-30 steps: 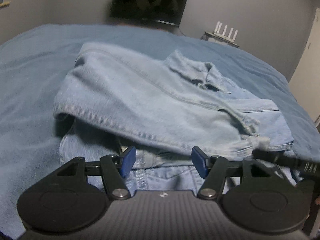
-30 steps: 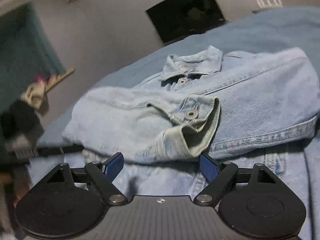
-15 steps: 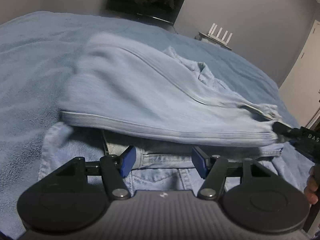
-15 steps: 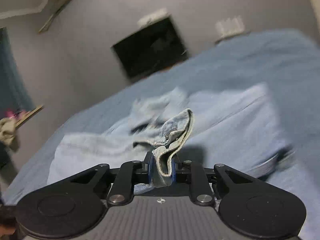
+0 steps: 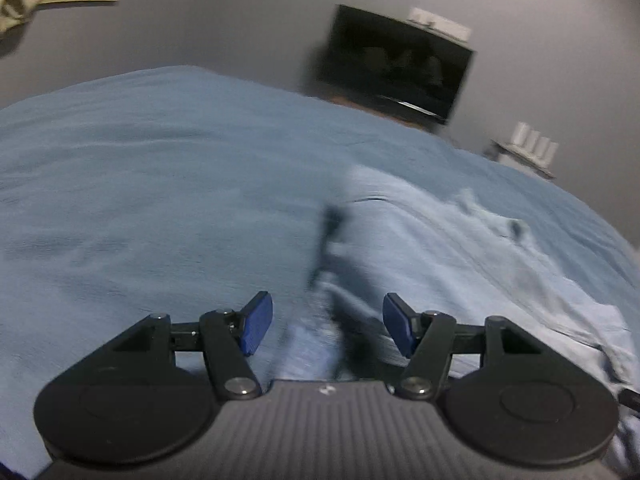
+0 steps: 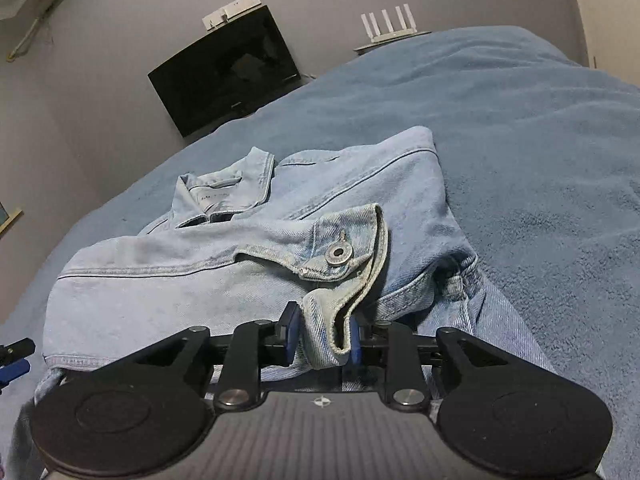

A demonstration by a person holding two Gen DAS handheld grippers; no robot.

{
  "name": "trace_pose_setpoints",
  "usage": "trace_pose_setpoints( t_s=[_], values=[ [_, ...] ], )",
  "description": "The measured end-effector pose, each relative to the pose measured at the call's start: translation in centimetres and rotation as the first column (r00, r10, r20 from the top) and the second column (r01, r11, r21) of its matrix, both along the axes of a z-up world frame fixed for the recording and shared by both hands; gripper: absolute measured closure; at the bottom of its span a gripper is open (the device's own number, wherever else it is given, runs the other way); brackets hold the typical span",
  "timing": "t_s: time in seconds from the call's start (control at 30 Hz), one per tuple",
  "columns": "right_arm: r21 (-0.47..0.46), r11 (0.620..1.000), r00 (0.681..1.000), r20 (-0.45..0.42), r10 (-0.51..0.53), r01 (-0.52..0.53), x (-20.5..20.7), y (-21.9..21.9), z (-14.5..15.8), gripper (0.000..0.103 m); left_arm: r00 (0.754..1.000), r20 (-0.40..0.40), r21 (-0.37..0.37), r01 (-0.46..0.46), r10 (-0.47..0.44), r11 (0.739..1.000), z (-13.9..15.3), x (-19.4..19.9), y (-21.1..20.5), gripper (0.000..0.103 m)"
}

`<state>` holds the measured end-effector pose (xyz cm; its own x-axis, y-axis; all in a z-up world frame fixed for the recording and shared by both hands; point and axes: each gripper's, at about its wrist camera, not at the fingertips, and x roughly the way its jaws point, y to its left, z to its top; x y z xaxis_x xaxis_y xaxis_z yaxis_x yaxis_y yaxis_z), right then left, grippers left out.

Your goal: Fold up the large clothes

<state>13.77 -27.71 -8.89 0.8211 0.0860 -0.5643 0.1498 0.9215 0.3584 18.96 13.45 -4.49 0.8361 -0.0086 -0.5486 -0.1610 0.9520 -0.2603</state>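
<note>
A light blue denim jacket (image 6: 200, 280) lies partly folded on the blue blanket (image 6: 540, 160), collar toward the far wall. Its sleeve lies across the body, and the buttoned cuff (image 6: 344, 256) stands between the blue pads of my right gripper (image 6: 323, 334). The jaws are opening slightly while the pads still touch the cuff's sides. In the blurred left wrist view the jacket (image 5: 460, 248) fills the right half. My left gripper (image 5: 328, 328) hovers open over the jacket's left edge, holding nothing.
The blanket (image 5: 160, 200) stretches wide and bare to the left of the jacket. A dark TV (image 6: 224, 68) and a white router (image 6: 388, 24) stand past the bed's far edge. The left gripper's tip (image 6: 16, 356) shows at the right wrist view's left border.
My right gripper went from open in front of the cuff to closed on it, and the jaws now stand slightly wider. The left gripper swung left, from facing the jacket's hem to its left edge.
</note>
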Motion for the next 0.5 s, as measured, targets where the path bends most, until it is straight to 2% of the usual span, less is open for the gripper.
trace_pose_setpoints(
  t_s=[0.13, 0.27, 0.3, 0.33, 0.37, 0.43, 0.5],
  values=[
    [-0.02, 1.0, 1.0, -0.001, -0.012, 0.012, 0.3, -0.3, -0.2, 0.064, 1.0, 0.004, -0.012, -0.002, 0.002, 1.0, -1.0, 0.9, 0.7, 0.043],
    [0.115, 0.993, 1.0, 0.001, -0.018, 0.018, 0.7, -1.5, -0.9, 0.055, 0.999, -0.041, -0.008, 0.001, -0.001, 1.0, -1.9, 1.3, 1.0, 0.043],
    [0.134, 0.991, 1.0, 0.008, -0.018, 0.017, 0.8, -1.7, -1.0, 0.056, 0.999, -0.055, -0.017, 0.002, -0.003, 1.0, -2.2, 1.8, 1.0, 0.043],
    [0.131, 0.991, 1.0, 0.02, -0.017, 0.014, 0.8, -1.7, -1.0, 0.076, 0.997, -0.073, -0.02, 0.001, -0.003, 1.0, -2.5, 2.0, 1.0, 0.043],
    [0.107, 0.994, 0.999, 0.036, -0.019, 0.015, 0.6, -1.6, -0.7, 0.08, 0.995, -0.101, -0.012, -0.008, 0.007, 1.0, -2.8, 2.6, 0.7, 0.043],
    [0.066, 0.997, 0.999, 0.044, -0.029, 0.026, 0.4, -1.2, -0.3, 0.081, 0.993, -0.121, 0.003, -0.012, 0.013, 1.0, -3.2, 2.7, 0.6, 0.044],
    [0.022, 0.999, 0.999, 0.013, -0.033, 0.033, 0.7, -0.6, -0.1, 0.08, 0.991, -0.136, 0.026, -0.016, 0.019, 1.0, -3.3, 2.9, 0.4, 0.043]
  ],
)
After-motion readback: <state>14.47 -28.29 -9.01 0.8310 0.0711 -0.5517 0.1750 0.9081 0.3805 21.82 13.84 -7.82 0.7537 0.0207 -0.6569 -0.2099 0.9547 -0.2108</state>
